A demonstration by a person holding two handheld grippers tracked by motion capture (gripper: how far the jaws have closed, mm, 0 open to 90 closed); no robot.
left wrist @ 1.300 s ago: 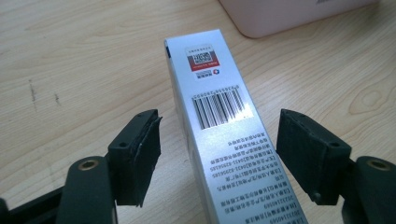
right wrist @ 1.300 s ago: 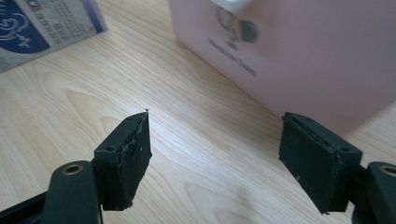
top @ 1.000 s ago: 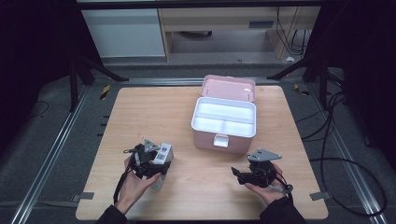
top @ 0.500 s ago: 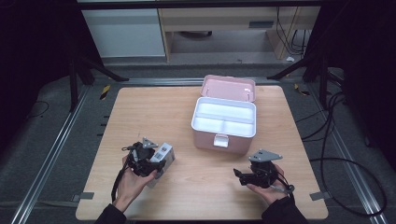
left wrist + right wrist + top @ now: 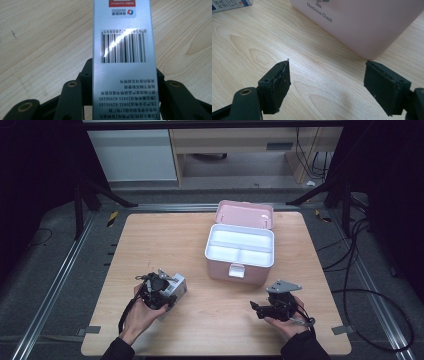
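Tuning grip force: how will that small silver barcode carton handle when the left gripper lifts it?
The carton looks like thin card, so probably light and crushable. Its glossy face shows glare, so it may slip. Flat sides mean it shouldn't roll. The left gripper has been closing around it.

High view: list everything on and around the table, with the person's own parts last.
medicine chest: one, pink, lid open, white tray inside, table's far right half.
medicine carton: one, silver-grey with barcode, near left of table, gripped between the left jaws.
table: one, light wood.
cabinet: one, white, behind the table.
cables: several, black, floor at right.
left gripper: one, black, jaws have just been closing on the carton.
right gripper: one, black, jaws open, near right.
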